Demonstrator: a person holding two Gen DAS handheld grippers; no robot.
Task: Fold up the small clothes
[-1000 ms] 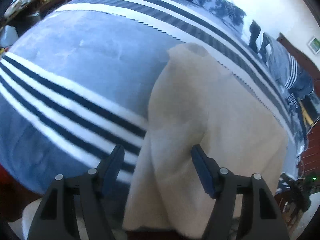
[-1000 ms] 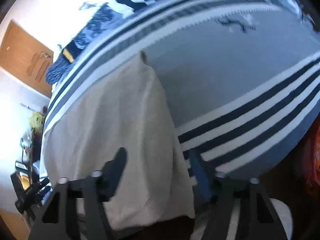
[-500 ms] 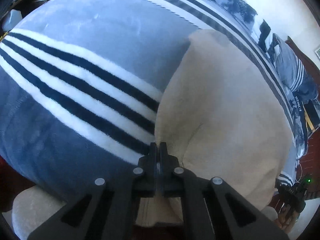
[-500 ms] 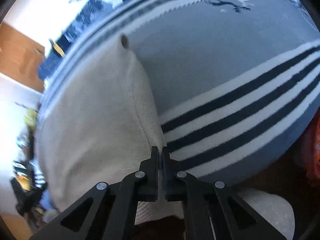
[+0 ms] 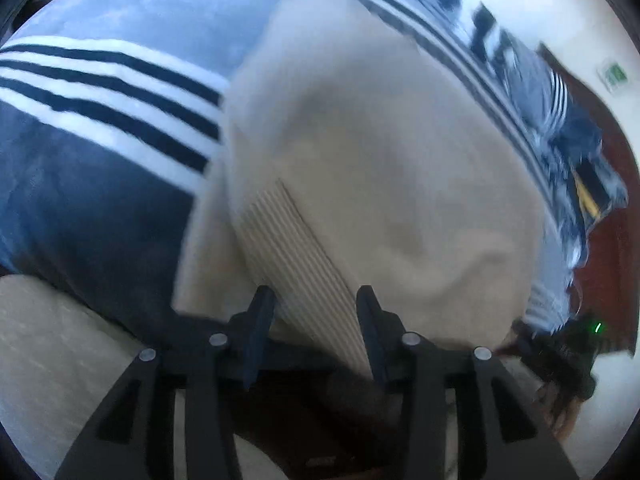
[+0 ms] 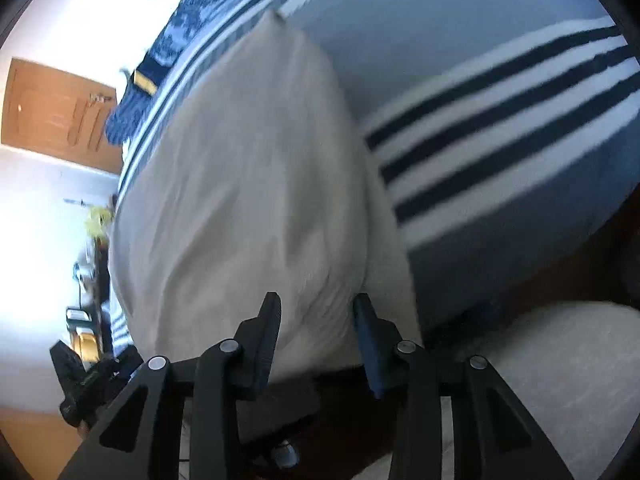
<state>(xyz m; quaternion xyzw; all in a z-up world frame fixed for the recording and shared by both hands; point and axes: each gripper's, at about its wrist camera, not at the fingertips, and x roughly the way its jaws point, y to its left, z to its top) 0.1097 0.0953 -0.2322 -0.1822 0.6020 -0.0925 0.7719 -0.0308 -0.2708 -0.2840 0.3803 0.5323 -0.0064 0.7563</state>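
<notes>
The place was a bedroom in a home. A bed took up most of both views, covered by a blue-grey blanket [image 5: 132,20] with white and navy stripes, and more patterned blue bedding [image 6: 176,36] lay bunched at its far side. A wooden door [image 6: 52,112] stood in a white wall behind it, dark wooden furniture [image 5: 612,240] rose at the bed's other end, and a small framed picture [image 5: 612,74] hung on the wall above.
</notes>
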